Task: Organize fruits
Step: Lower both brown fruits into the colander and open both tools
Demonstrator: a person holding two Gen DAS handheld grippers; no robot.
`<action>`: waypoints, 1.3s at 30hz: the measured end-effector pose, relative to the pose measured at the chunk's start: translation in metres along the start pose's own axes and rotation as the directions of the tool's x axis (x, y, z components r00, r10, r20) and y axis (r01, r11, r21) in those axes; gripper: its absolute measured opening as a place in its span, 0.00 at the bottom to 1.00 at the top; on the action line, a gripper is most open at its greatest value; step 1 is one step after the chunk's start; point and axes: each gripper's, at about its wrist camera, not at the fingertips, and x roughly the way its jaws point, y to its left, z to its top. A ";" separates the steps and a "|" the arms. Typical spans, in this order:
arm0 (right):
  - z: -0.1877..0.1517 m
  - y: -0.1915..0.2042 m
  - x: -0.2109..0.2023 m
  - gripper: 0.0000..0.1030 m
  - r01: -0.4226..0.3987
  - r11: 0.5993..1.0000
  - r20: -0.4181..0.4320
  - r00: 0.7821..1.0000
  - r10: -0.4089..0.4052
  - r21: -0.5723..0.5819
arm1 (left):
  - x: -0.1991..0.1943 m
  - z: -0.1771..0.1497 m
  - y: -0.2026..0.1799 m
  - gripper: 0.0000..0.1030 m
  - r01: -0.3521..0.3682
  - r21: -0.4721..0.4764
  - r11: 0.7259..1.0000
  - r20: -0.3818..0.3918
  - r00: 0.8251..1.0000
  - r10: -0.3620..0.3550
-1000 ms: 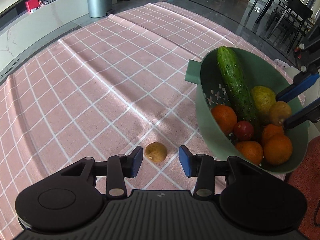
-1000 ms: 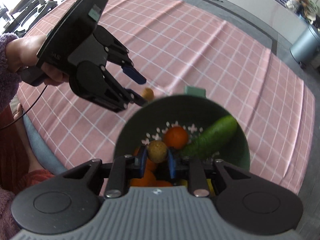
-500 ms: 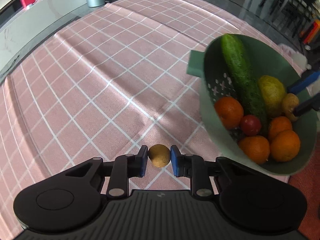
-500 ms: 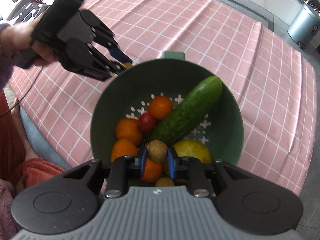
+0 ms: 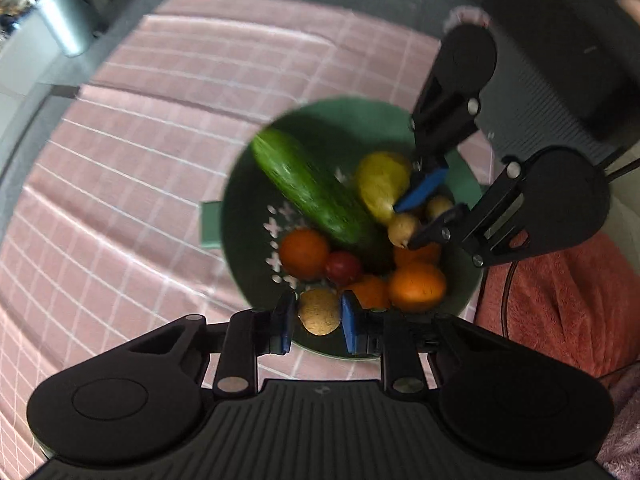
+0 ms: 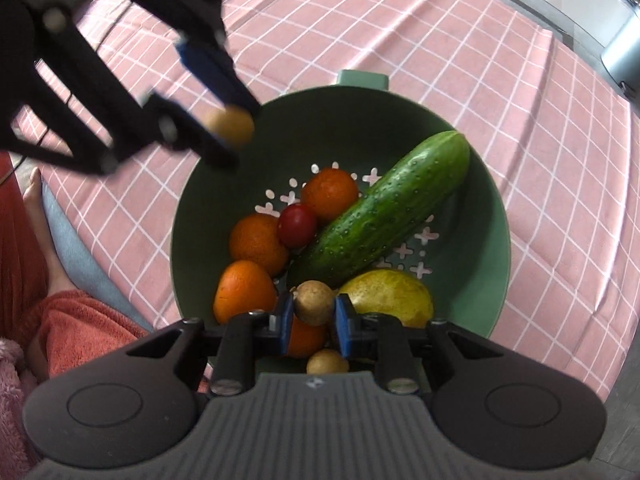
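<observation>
**Two small brown fruits held over the green colander**

The small round brown fruit [image 5: 319, 312] in the left gripper [image 5: 316, 318] looked light and firm with a dry, thin skin, so I judge it should be pinched gently across its widest part, as the blue pads were doing; squeezed harder, it could slip out or crack. It hung just above the near rim of the green colander [image 5: 240, 200]. One second earlier this fruit lay on the pink checked cloth [image 5: 140, 160] beside the colander, between wide fingers; now the fingers had closed on it and lifted it. The right gripper [image 6: 314, 312] kept its narrow hold on a second brown fruit [image 6: 315, 303] inside the colander, lower than before, near the cucumber [image 6: 384, 208] and the yellow pear [image 6: 390, 294].
</observation>
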 end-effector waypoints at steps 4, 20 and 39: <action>0.001 0.001 0.003 0.18 -0.006 1.000 -0.005 1.000 0.006 -0.022 | 0.021 0.008 0.001 0.26 -0.016 0.020 1.000 -0.085 0.996 0.018; 0.011 0.001 0.011 0.20 -0.040 0.998 -0.014 0.999 0.039 -0.054 | 0.058 0.017 0.009 0.27 0.012 0.005 1.000 -0.186 0.982 -0.011; 0.002 0.013 -0.020 0.52 0.022 0.999 0.034 0.999 -0.020 -0.047 | 0.040 0.007 0.004 0.60 0.018 -0.028 0.999 -0.102 0.995 -0.020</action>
